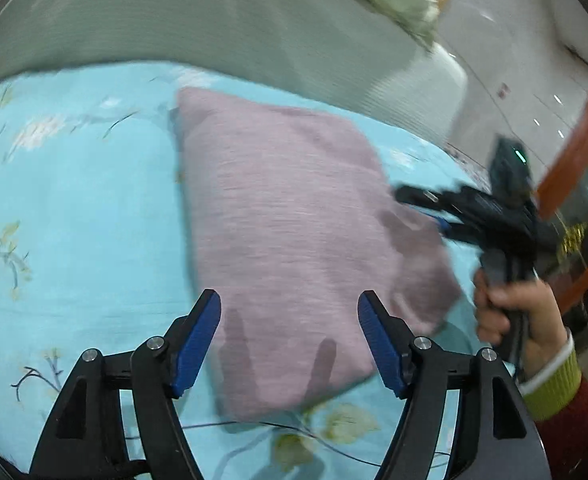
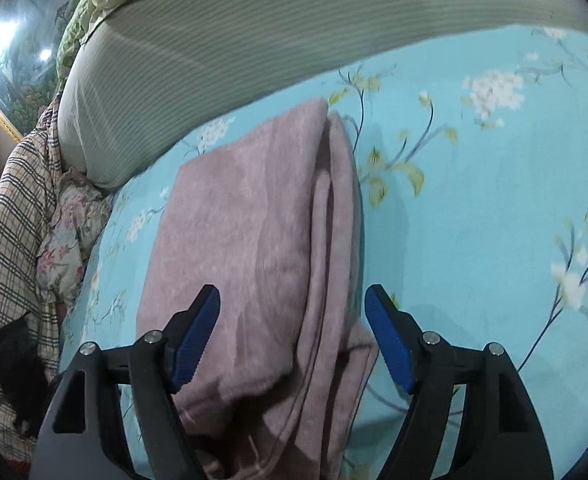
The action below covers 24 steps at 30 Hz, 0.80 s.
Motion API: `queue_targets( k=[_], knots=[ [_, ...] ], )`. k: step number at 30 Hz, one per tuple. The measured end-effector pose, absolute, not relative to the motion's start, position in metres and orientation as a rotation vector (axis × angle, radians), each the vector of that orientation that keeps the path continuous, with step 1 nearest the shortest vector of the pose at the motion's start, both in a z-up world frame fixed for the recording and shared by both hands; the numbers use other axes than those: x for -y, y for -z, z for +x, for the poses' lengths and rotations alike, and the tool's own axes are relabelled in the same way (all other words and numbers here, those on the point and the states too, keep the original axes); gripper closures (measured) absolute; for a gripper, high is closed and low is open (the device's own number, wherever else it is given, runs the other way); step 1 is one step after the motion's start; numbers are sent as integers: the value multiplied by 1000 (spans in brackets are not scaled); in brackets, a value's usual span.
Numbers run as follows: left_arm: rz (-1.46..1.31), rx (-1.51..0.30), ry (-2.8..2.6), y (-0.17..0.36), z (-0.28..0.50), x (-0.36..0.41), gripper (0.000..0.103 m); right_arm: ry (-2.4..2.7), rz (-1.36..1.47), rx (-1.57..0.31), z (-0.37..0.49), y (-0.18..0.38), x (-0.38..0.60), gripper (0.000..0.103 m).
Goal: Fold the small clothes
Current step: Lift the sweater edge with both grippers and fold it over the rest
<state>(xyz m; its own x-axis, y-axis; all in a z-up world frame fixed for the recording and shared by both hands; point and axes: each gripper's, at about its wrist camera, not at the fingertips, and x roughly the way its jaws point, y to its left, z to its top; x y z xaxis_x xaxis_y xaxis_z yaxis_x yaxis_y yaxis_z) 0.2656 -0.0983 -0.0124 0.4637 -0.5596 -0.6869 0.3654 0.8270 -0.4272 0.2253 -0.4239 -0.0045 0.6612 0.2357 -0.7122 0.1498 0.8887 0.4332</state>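
A mauve knit garment (image 1: 294, 232) lies folded into a rough rectangle on the light blue floral bedsheet (image 1: 74, 220). My left gripper (image 1: 290, 308) is open and empty, hovering just above the garment's near edge. In the right wrist view the same garment (image 2: 254, 240) shows stacked folded layers along its right side. My right gripper (image 2: 292, 300) is open and empty above the garment's near end. The right gripper also shows in the left wrist view (image 1: 426, 208), held by a hand at the garment's right edge.
A grey-green striped cushion (image 2: 214, 40) runs along the back of the bed. A plaid cloth (image 2: 10, 220) and a floral cloth (image 2: 70, 232) lie bunched at the left. A wooden door frame (image 1: 574, 152) stands at the right.
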Motion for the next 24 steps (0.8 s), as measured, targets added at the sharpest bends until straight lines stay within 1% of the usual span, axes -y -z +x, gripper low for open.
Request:
queue_targets(
  k=[4, 10, 12, 17, 19, 20, 21, 22, 23, 24],
  knots=[
    [-306, -980, 568, 23, 287, 87, 31, -85, 504, -872, 228, 13, 425, 28],
    [-388, -1072, 593, 52, 313, 103, 30, -116, 560, -886, 240, 25, 434, 28],
    [-418, -1101, 608, 61, 326, 110, 28, -130, 585, -886, 244, 29, 437, 28],
    [-437, -1116, 627, 68, 343, 123, 27, -155, 611, -890, 252, 32, 440, 28],
    [-442, -1117, 630, 70, 348, 127, 28, -160, 608, -899, 256, 35, 438, 32],
    [-442, -1116, 632, 71, 350, 127, 30, -156, 599, -908, 259, 35, 437, 43],
    [-427, -1112, 631, 68, 349, 129, 37, -151, 596, -919, 261, 37, 436, 49],
    [-415, -1109, 630, 68, 349, 131, 41, -149, 598, -918, 260, 37, 436, 52],
    [-412, -1105, 632, 67, 350, 133, 47, -152, 600, -917, 260, 36, 435, 58],
    [-415, -1100, 636, 68, 351, 134, 49, -150, 598, -913, 259, 35, 434, 62]
  ],
)
